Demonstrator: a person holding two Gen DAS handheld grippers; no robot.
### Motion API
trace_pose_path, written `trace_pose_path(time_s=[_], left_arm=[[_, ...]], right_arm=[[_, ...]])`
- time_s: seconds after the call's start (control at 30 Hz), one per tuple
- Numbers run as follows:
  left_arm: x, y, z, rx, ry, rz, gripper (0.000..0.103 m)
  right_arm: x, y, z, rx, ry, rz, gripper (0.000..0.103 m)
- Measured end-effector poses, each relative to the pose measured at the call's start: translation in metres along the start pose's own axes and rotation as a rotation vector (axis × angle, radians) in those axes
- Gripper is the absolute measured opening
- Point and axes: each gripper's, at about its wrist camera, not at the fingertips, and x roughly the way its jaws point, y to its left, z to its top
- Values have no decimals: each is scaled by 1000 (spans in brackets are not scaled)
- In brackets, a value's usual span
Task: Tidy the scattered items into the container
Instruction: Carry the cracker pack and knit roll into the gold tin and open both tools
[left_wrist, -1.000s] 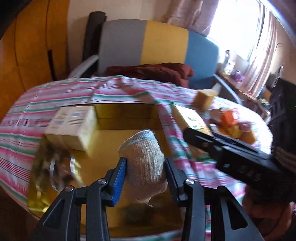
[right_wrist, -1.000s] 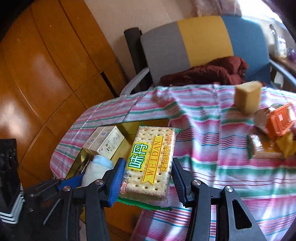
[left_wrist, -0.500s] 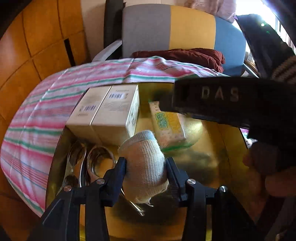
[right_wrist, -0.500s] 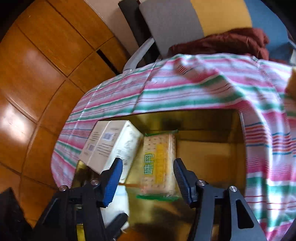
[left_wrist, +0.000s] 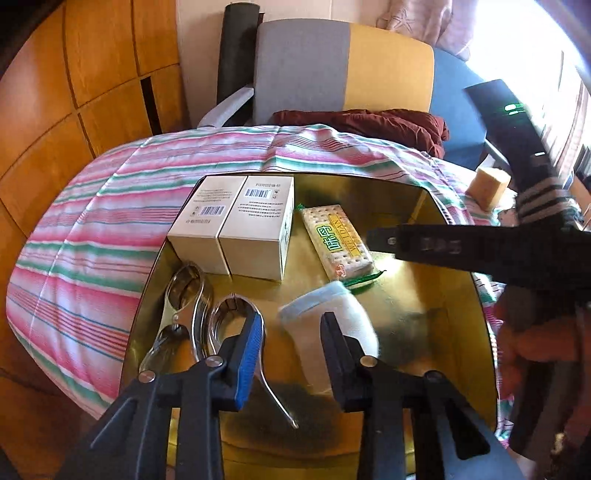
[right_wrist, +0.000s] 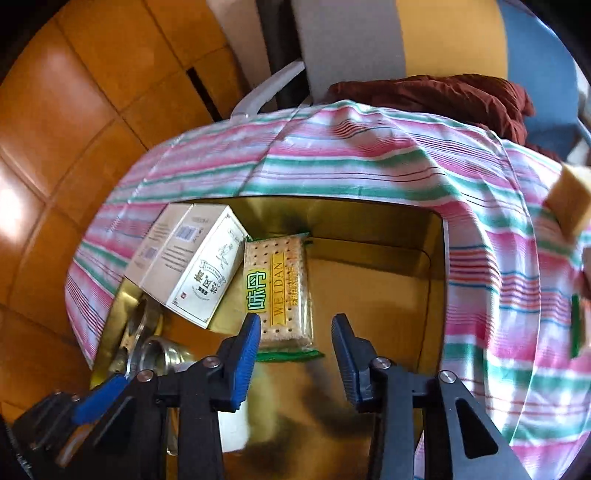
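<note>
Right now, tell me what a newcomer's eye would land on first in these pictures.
First the shiny gold tray on the pink-and-green striped tablecloth, already holding two white boxes at its far left, a WEIDAN cracker packet beside them and metal tongs at the near left. Next, the rolled white sock lying between the left gripper fingers, which stand open.

- Left wrist view looks down, close, over the gold tray's (left_wrist: 424, 206) near edge toward the far chair (left_wrist: 343, 70).
- Right wrist view does likewise; both share tray (right_wrist: 436, 258), boxes, cracker packet (right_wrist: 279, 291).
</note>
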Motion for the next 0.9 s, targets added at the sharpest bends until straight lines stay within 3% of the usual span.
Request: trace_pose_path(time_s=[0.1,0.27,0.37,0.47,0.53,0.63,0.7,0.77,0.83,0.9], left_arm=[[-5,-1,-6,-10,8,-57,33],[-5,-8,-14,4,15,-44,33],[-3,-11,-17,14,27,-54,33],[-3,-14,-20,8,32,-67,33],[-3,-15,-20,-2,30,-90,33],[-1,-22,-19,3,40,-123,33],[1,-29,-18,32,39,-123,33],[5,-36,-17,68,44,-90,33],[12,-39,-16,91,62,-61,29],[21,-36,-15,95,82,-17,28]], right_arm=[[12,5,3,-7,40,5,37],[25,17,3,38,57,192,32],[26,19,0,50,57,243,32],[8,6,-1,90,-9,206,32],[0,2,0,61,-39,104,32],[6,4,5,16,-8,37,32],[18,5,11,9,25,36,31],[29,10,13,-5,56,45,25],[38,12,14,11,72,118,24],[40,16,15,6,54,128,25]])
